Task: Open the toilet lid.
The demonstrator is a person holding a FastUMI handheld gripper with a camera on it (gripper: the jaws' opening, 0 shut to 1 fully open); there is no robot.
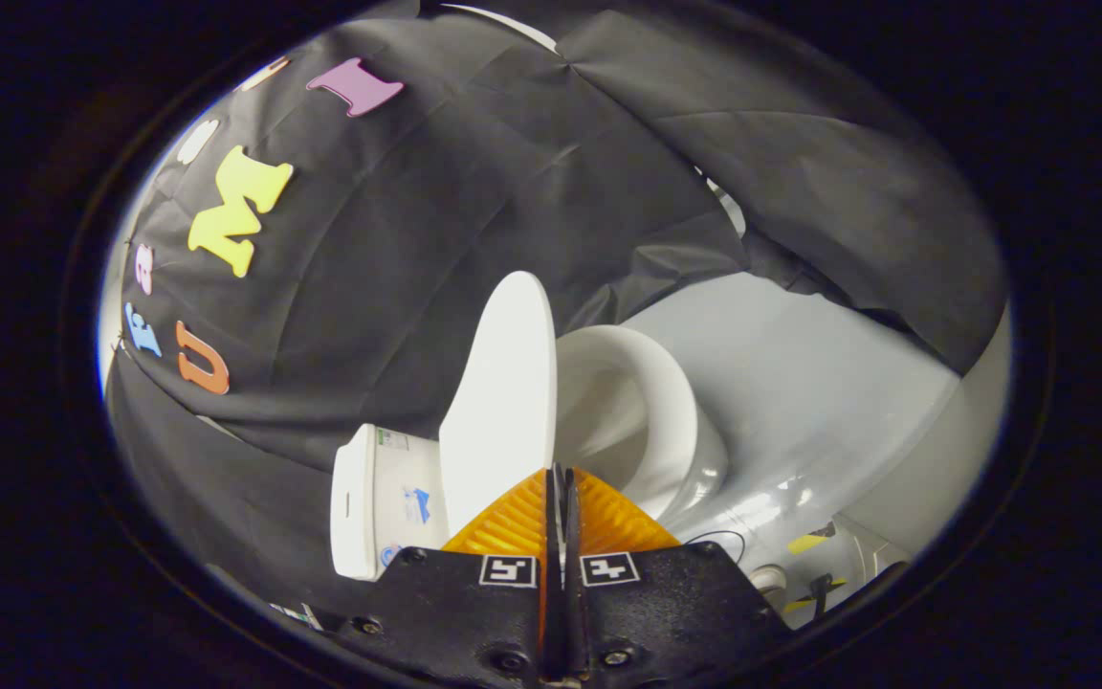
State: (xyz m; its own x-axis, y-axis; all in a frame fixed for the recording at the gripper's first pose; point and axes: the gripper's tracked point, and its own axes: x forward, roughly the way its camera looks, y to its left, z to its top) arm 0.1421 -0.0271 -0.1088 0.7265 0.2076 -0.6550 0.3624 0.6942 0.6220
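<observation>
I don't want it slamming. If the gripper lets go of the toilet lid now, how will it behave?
The toilet lid looks rigid, probably hinged plastic. It stands raised off the bowl, so it may stay or tip. The closed gripper touches its smooth edge, likely slippery.

Booth of black cloth over a pale floor.
Creased black cloth wall (474, 191) spans 9 to 2 o'clock, with a bright gap (728, 206) between its sheets at 1 o'clock. Glossy pale grey floor (819, 383) lies at 3 to 4 o'clock, catching glare; yellow tape (807, 544) and a dark cable (718, 536) sit at 5 o'clock.
</observation>
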